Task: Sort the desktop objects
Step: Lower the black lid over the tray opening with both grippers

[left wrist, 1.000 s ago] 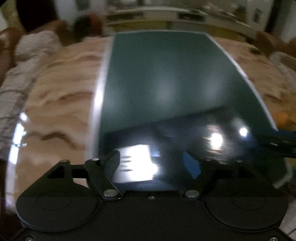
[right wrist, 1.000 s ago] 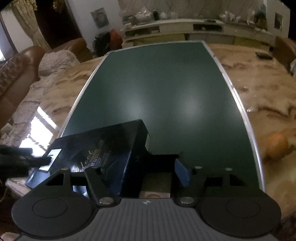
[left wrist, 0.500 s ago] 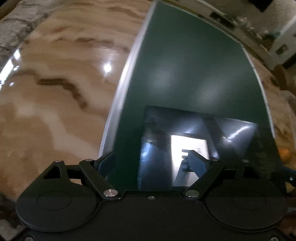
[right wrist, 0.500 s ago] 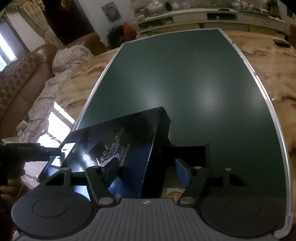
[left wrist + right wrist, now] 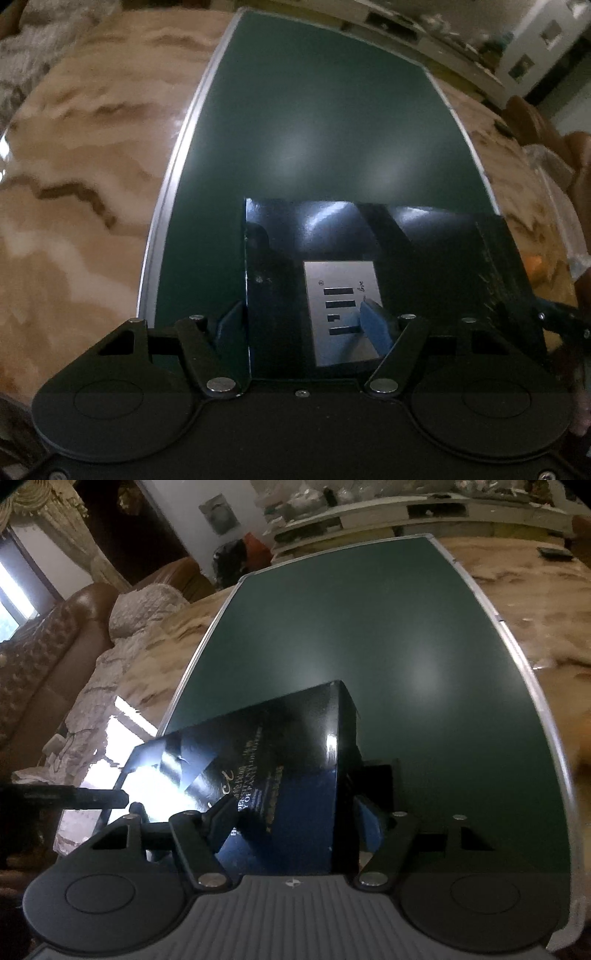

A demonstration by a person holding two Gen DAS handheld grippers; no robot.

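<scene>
Marble table (image 5: 74, 184), bearing the green board (image 5: 314, 122) that runs away ahead of both my claws. On the board's near end lies the glossy black box (image 5: 424, 251), the thing being sorted, directly under and ahead of my fingertips in both wrist views.

My left gripper (image 5: 303, 325) straddles the box's left end: one blue pad sits just outside the end edge, the other over the white label (image 5: 341, 306) on top. Its jaws are closing with the box between them; I cannot tell whether the pads press yet.

My right gripper (image 5: 291, 823) straddles the opposite end, left finger over the lettered top face, right finger beside the far side wall. Its jaws are opening with the box between them; contact is likewise unclear.

The box's long axis runs from one claw to the other, across the board. I judge neither hand nearer; a level two-handed lift turns on that.
</scene>
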